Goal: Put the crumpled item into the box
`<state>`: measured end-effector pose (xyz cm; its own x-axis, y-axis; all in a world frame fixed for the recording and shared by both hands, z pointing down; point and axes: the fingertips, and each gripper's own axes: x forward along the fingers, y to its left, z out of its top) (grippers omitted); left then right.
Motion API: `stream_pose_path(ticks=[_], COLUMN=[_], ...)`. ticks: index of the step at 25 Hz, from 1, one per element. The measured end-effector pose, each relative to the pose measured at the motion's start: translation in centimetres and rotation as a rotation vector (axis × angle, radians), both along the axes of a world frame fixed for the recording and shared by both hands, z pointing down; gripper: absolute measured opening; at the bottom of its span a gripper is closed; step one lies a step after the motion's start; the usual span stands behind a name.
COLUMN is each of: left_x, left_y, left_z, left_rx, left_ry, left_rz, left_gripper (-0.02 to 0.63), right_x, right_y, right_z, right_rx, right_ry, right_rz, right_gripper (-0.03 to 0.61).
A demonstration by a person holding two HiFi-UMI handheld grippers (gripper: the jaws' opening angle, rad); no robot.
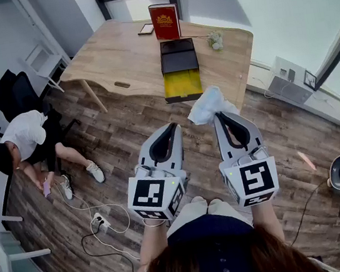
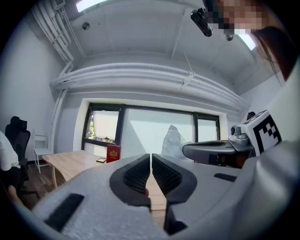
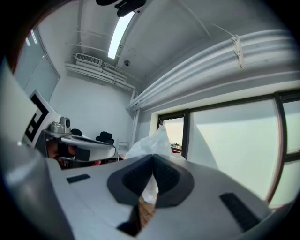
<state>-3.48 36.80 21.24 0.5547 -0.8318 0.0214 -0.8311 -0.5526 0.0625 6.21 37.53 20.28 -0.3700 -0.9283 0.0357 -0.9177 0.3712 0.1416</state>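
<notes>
A crumpled white plastic item (image 1: 206, 105) sticks up from my right gripper (image 1: 218, 117), which is shut on it. In the right gripper view the item (image 3: 149, 142) rises past the closed jaws of that gripper (image 3: 153, 162). My left gripper (image 1: 172, 127) is beside it, shut with nothing between its jaws. From the left gripper (image 2: 150, 160) the item (image 2: 173, 141) shows off to the right. The box (image 1: 182, 83), black with a yellow inside, lies open on the wooden table (image 1: 121, 57) ahead of both grippers.
A red book (image 1: 165, 22) stands upright behind the box. A small pale clump (image 1: 216, 41) lies on the table's right side. A person (image 1: 22, 145) sits on the floor at the left by a black chair (image 1: 14, 93). Cables and a power strip (image 1: 100, 222) lie on the floor.
</notes>
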Motion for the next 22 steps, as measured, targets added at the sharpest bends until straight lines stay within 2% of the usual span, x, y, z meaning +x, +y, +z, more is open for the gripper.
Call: stream_pose_path(ticks=[12,22], left_x=[-2.0,-1.5], left_y=[-2.1,-5.5], left_z=[0.9,1.3], left_rx=[-0.006,-0.013], left_ry=[0.002,0.01], left_rz=[0.062,0.086], left_gripper=[0.035,0.035], right_x=[-2.1,-2.1], right_y=[-2.0,-5.2], right_z=[0.0,0.0], right_rx=[-0.004,0.005], right_ry=[0.028,0.034], right_rz=[0.074,0.082], right_gripper=[0.025,0.025])
